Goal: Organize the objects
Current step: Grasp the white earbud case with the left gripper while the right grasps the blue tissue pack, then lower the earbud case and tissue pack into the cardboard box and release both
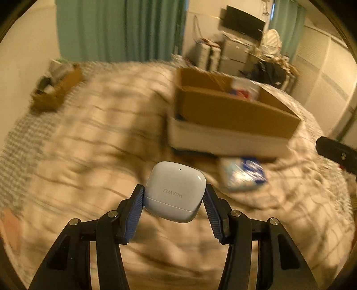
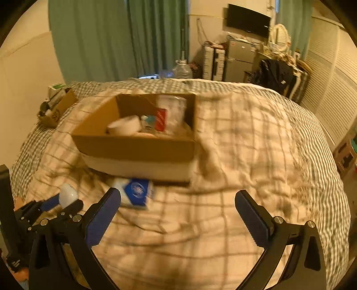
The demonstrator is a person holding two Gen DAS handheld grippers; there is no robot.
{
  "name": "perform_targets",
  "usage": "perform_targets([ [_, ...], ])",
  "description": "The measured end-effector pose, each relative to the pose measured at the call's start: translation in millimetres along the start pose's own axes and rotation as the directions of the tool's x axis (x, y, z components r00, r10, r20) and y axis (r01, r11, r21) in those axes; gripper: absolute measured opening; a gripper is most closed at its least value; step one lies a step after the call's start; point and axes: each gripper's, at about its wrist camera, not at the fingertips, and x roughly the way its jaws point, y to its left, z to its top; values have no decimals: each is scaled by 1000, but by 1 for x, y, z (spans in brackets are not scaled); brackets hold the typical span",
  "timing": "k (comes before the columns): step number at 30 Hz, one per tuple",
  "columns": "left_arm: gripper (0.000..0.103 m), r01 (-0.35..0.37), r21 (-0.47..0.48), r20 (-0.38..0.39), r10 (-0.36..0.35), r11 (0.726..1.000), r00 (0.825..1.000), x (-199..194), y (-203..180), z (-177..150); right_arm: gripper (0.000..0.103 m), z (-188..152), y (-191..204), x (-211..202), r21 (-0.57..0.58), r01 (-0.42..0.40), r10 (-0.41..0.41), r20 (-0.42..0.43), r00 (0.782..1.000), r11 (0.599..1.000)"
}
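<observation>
My left gripper (image 1: 174, 189) is shut on a pale blue earbud case (image 1: 175, 191) and holds it above the checked bedspread; the case also shows in the right wrist view (image 2: 67, 197), in the left gripper (image 2: 64, 204). A cardboard box (image 1: 234, 111) sits on the bed ahead to the right; it also shows in the right wrist view (image 2: 136, 145), holding a white roll (image 2: 125, 127), a red pack (image 2: 161, 119) and a clear bag (image 2: 173, 110). A blue and white packet (image 1: 244, 175) (image 2: 136, 194) lies in front of the box. My right gripper (image 2: 178, 204) is open and empty above the bedspread.
A smaller cardboard box (image 1: 55, 89) (image 2: 57, 109) with items stands at the bed's far left by the wall. Green curtains (image 2: 116, 38), a fridge (image 2: 239, 60), a wall screen (image 2: 248, 20) and cluttered furniture lie beyond the bed. The right gripper's edge (image 1: 337, 154) shows at the right.
</observation>
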Motion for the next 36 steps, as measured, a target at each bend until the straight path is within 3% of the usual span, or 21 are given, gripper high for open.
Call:
perform_targets([
  [4,54,-58,-15,32,59,998,998,0,24,5,103,11,26,36,20,-37,38,-55,998,999],
  [11,54,-53,-30,-16,53,998,998,22,35,-10,102,-24,63,118,-27,-20,15,-190,982,999],
  [16,54,-40,-40,-33,39,998,999,26,37,-11,102,-25,66,127,-20,-48,43,-180,983,999],
  [17,54,-41,-43,-35,39,998,999,26,37,-12,101,-25,67,128,-22,-46,41,-186,982,999],
  [19,54,-36,-46,-35,34,998,999,26,37,-13,85,-27,66,133,-25,-47,40,-207,978,999],
  [20,54,-35,-47,-33,33,998,999,25,37,-13,81,-29,67,134,-29,-42,35,-215,976,999],
  [24,54,-36,-40,-21,36,999,999,16,34,-14,74,-30,68,121,-41,-52,44,-184,982,998],
  [36,54,-34,-37,14,35,999,999,-21,26,-19,73,-30,61,42,-35,-118,116,-45,992,992],
])
